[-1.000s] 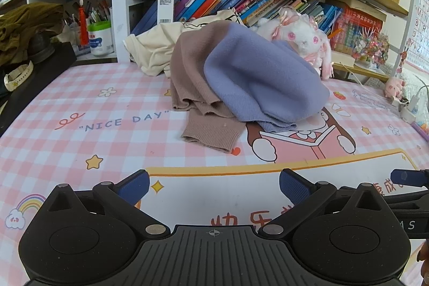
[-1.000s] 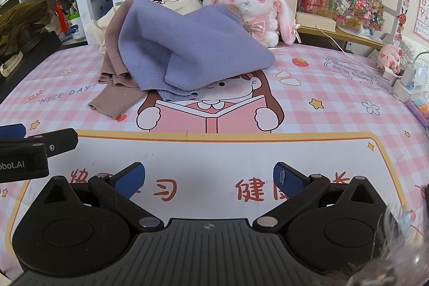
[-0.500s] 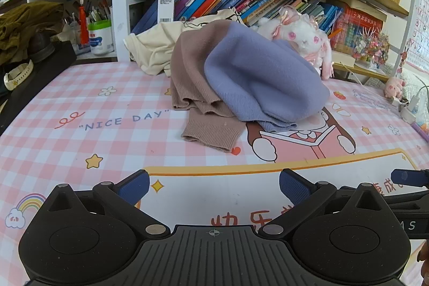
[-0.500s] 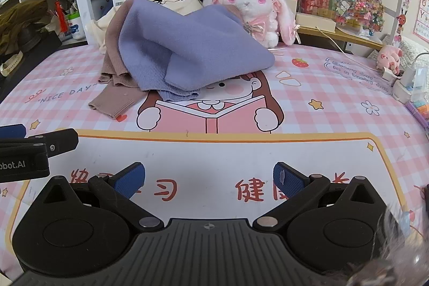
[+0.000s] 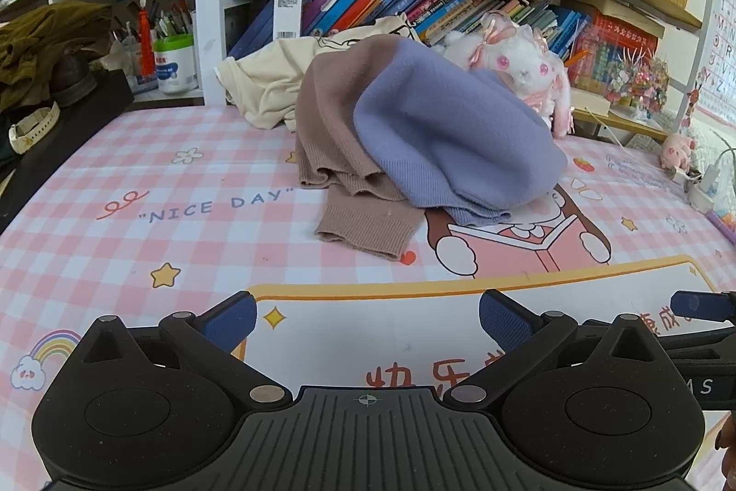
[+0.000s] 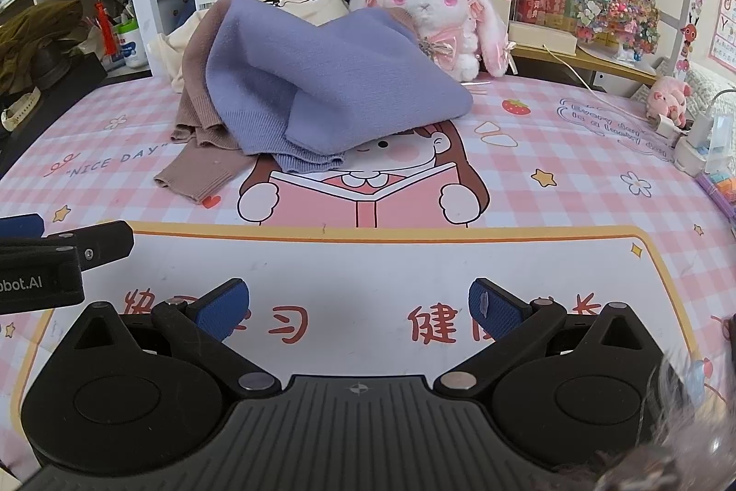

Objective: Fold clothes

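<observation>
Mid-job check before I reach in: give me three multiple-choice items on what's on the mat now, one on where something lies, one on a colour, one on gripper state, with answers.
1. Where does the plush rabbit sit?
A. behind the clothes pile, by the bookshelf
B. on the near white panel of the mat
C. between the gripper fingers

2. What colour is the sweater on top of the pile?
A. green
B. lavender blue
C. red

3. How are the left gripper and right gripper?
A. both shut on cloth
B. one open, one shut
C. both open, holding nothing

Answers: 1 A, it stands past the pile before the books. 2 B, it drapes over the brown sweater. 3 C, only the mat shows between the spread fingers.
</observation>
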Demonstrator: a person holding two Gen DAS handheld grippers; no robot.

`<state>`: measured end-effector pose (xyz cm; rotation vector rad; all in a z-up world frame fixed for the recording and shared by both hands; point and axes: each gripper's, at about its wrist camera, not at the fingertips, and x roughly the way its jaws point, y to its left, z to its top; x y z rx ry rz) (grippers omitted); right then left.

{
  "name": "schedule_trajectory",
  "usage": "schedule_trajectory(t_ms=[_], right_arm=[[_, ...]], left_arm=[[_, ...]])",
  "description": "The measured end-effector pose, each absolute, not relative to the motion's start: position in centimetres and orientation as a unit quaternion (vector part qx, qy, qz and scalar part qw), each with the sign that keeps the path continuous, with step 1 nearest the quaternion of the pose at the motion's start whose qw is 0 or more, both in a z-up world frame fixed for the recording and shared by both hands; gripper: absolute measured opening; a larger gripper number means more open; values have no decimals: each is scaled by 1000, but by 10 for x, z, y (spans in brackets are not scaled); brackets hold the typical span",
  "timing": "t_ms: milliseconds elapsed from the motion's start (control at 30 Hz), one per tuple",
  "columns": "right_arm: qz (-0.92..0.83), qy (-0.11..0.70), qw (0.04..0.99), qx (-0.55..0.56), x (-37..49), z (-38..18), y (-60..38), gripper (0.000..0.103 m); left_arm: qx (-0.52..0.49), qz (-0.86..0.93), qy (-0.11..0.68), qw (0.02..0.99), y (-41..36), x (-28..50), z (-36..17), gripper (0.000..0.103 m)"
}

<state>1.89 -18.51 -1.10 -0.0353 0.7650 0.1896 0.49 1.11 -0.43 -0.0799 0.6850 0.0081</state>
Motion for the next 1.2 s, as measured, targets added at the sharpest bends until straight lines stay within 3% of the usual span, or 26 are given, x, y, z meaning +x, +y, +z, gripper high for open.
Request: schedule_trajectory(t_ms=[733, 967, 1200], right_arm=[[106, 357, 928, -8, -12, 2, -174, 103], [88, 355, 930, -18, -20, 4, -177, 103], [96, 366, 926, -14, -9, -1, -189, 103]], left_arm=[[-18, 16, 308, 951, 16, -23, 9, 103], [-71, -15, 339, 938, 24, -22, 0, 103], [-49, -5, 343, 938, 7, -19, 0, 103]])
